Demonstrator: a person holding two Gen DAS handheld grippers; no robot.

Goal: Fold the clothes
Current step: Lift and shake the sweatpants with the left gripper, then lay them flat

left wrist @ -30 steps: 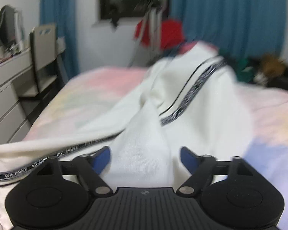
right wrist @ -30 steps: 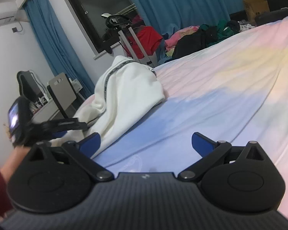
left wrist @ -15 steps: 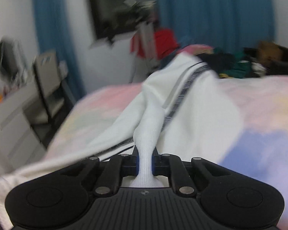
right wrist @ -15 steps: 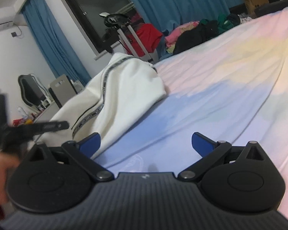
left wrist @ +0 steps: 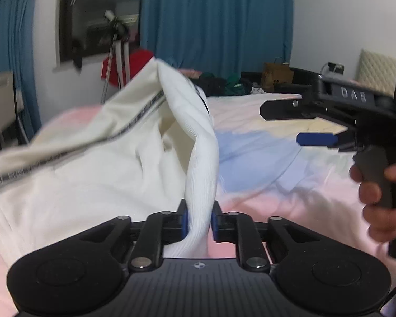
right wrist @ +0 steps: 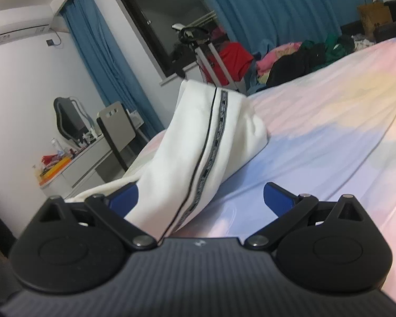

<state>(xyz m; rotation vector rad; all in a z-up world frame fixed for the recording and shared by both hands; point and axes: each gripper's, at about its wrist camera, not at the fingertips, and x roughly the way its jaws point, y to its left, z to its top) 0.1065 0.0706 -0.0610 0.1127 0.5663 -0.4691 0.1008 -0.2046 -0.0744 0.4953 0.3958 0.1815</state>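
Clearly the white knit garment with a black lettered stripe (left wrist: 97,163) was soft and limp: it lay heaped on the pastel pink, blue and yellow bedsheet (left wrist: 290,185), sagging in loose folds wherever unsupported. Light but floppy, it would likely slip unless taken at firmer edges such as the ribbed band or the striped seam. The left gripper (left wrist: 199,220) had its blue pads clamped on the ribbed white band, holding it above the bed. The right gripper (right wrist: 200,198) was spread wide, gripping nothing, with the striped fabric (right wrist: 211,155) lying just inside its left finger. Beyond the bed hung blue curtains (left wrist: 216,21).
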